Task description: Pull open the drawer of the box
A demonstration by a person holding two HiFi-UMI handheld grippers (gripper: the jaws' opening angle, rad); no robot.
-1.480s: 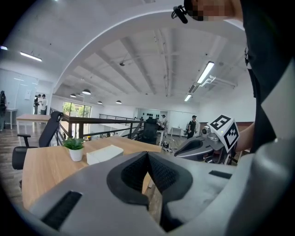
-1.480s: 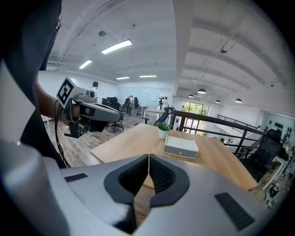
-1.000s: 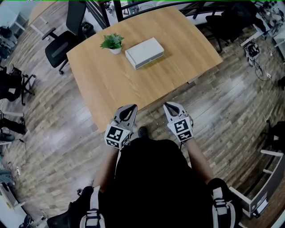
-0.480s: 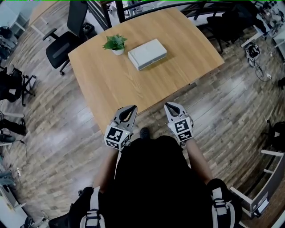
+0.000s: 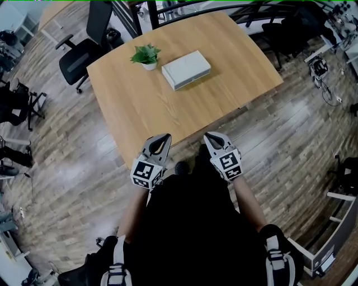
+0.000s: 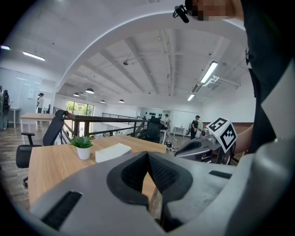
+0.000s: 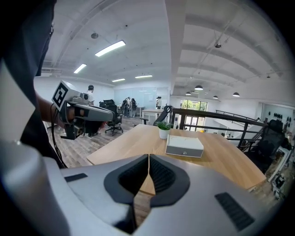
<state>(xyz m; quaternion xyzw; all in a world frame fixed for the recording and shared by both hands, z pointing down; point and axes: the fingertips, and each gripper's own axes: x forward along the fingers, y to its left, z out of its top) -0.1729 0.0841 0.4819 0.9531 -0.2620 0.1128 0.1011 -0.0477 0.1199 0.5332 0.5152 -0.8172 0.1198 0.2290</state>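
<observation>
A flat white box lies on the wooden table, its grey drawer front with a small knob turned toward me and closed. My left gripper and right gripper hang side by side just off the table's near edge, well short of the box. Both have their jaws pressed together with nothing between them. From the left gripper view the box shows beyond the jaw tips. In the right gripper view the jaw tips point at the table edge.
A small potted plant stands left of the box. A black office chair sits at the table's far left corner. A dark railing runs behind the table. More chairs and equipment line the wooden floor to either side.
The table and box have shifted slightly right in the head view. My right gripper has drifted a little left and down. Both grippers stay shut.
</observation>
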